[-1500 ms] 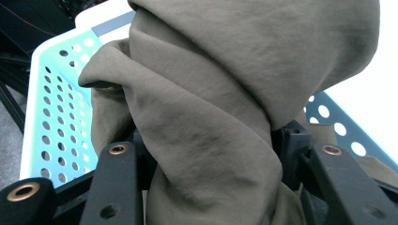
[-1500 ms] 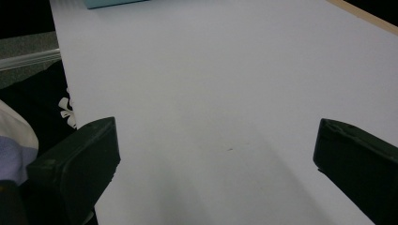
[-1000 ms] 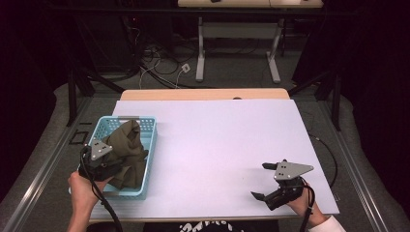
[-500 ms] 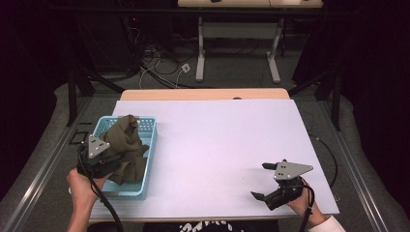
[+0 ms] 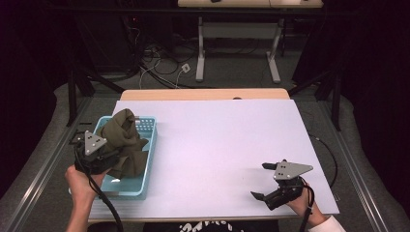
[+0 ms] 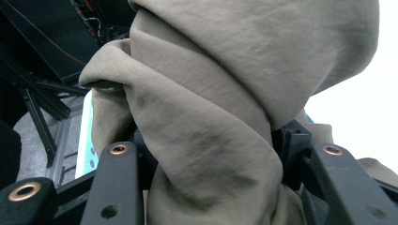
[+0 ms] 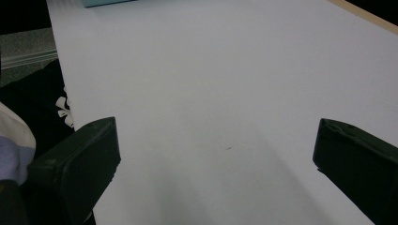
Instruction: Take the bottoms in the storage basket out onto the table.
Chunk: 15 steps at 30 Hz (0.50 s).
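An olive-green cloth (image 5: 126,140) is bunched up in a light blue basket (image 5: 147,162) at the table's left. Its top fold rises above the basket's far rim. My left gripper (image 5: 104,153) is at the basket's near left side, shut on the cloth. In the left gripper view the cloth (image 6: 211,84) bulges up between the two black jaws of my left gripper (image 6: 213,159). My right gripper (image 5: 260,181) rests low over the white table near the front right edge. It is open with nothing in it, and in the right gripper view bare table lies between the jaws of my right gripper (image 7: 216,159).
The white tabletop (image 5: 227,140) stretches wide between the basket and the right gripper. A strip of wood (image 5: 203,94) runs along its far edge. Beyond it are cables on the floor and a desk frame (image 5: 237,53). A metal rail (image 5: 43,164) runs down the left side.
The cloth has been pulled up in the left gripper's grip, so its top fold now stands higher over the basket's far end. The right gripper has stayed put.
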{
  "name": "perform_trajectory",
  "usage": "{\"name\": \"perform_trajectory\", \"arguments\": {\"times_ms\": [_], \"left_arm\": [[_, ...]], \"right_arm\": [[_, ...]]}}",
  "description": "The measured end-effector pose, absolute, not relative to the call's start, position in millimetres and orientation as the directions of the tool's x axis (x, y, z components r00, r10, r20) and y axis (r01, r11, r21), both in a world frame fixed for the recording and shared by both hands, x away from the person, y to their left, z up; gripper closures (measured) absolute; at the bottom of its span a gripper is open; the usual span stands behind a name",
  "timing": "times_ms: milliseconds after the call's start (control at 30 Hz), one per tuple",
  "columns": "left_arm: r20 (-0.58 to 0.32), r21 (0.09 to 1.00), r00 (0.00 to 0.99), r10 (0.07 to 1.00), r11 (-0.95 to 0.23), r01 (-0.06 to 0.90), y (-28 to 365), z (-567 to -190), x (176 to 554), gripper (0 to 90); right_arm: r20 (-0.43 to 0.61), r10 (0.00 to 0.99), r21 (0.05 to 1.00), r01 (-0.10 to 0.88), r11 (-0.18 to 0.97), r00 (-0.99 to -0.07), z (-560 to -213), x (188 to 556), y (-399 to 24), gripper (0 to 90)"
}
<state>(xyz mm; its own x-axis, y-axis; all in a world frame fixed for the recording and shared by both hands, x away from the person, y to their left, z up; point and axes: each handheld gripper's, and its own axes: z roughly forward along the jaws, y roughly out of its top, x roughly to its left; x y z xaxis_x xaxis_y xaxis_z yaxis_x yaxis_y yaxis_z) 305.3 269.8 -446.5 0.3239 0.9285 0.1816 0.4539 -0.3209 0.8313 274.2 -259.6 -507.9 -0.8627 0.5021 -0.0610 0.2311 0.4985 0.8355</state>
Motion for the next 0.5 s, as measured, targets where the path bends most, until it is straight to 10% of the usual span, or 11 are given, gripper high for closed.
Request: {"name": "perform_trajectory", "arguments": {"times_ms": [500], "left_arm": [[0.191, 0.845, 0.321, 0.928, -0.322, 0.428, 267.4, -440.3, 310.9, 49.1]], "right_arm": [[-0.063, 0.507, 0.835, 0.233, 0.498, -0.86, -507.8, 274.3, -259.8, 1.8]]}}
